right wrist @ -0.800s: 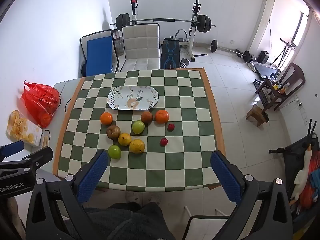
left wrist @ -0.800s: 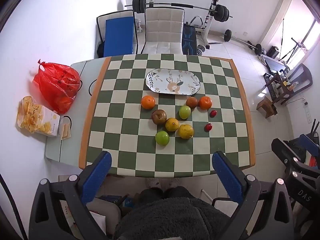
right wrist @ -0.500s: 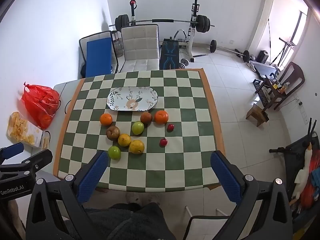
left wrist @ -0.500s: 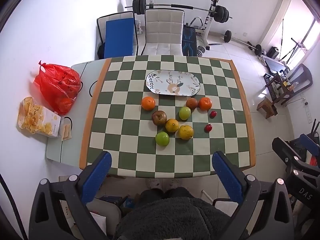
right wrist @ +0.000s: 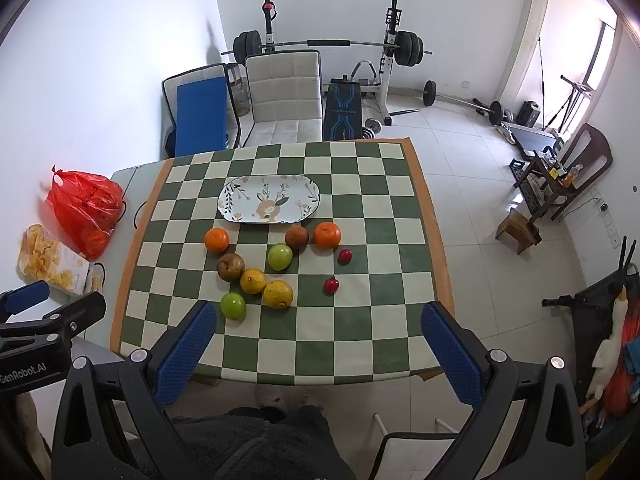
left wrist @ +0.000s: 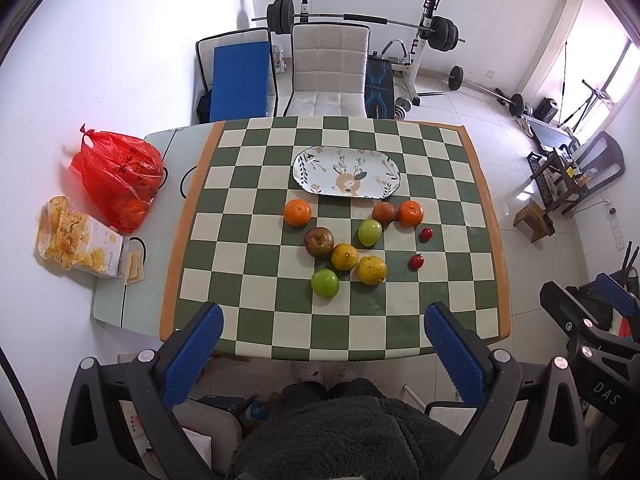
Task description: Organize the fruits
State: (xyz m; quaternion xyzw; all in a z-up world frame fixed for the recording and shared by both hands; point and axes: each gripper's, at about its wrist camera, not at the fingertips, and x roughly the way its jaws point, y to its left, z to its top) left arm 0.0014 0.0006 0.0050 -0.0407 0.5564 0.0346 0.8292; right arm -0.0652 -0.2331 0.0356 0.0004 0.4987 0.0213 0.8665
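Observation:
Several fruits lie loose on the green-and-cream checkered table [left wrist: 256, 312]: two oranges [left wrist: 297, 212], two brown pears [left wrist: 319, 241], two green apples [left wrist: 325, 283], two yellow citrus [left wrist: 372, 270] and two small red fruits [left wrist: 416, 261]. An oval white plate with a deer print [left wrist: 346, 173] sits empty behind them; it also shows in the right wrist view [right wrist: 269, 198]. My left gripper [left wrist: 323, 350] and right gripper [right wrist: 318, 348] are both open and empty, held high above the near table edge.
A red plastic bag [left wrist: 118, 176] and a snack box [left wrist: 78, 246] sit on a side surface to the left. A white chair [left wrist: 328, 68] stands behind the table, gym equipment beyond. The person's lap [left wrist: 340, 432] is below.
Both views have shifted only slightly; the table looks marginally nearer. No fruit has moved.

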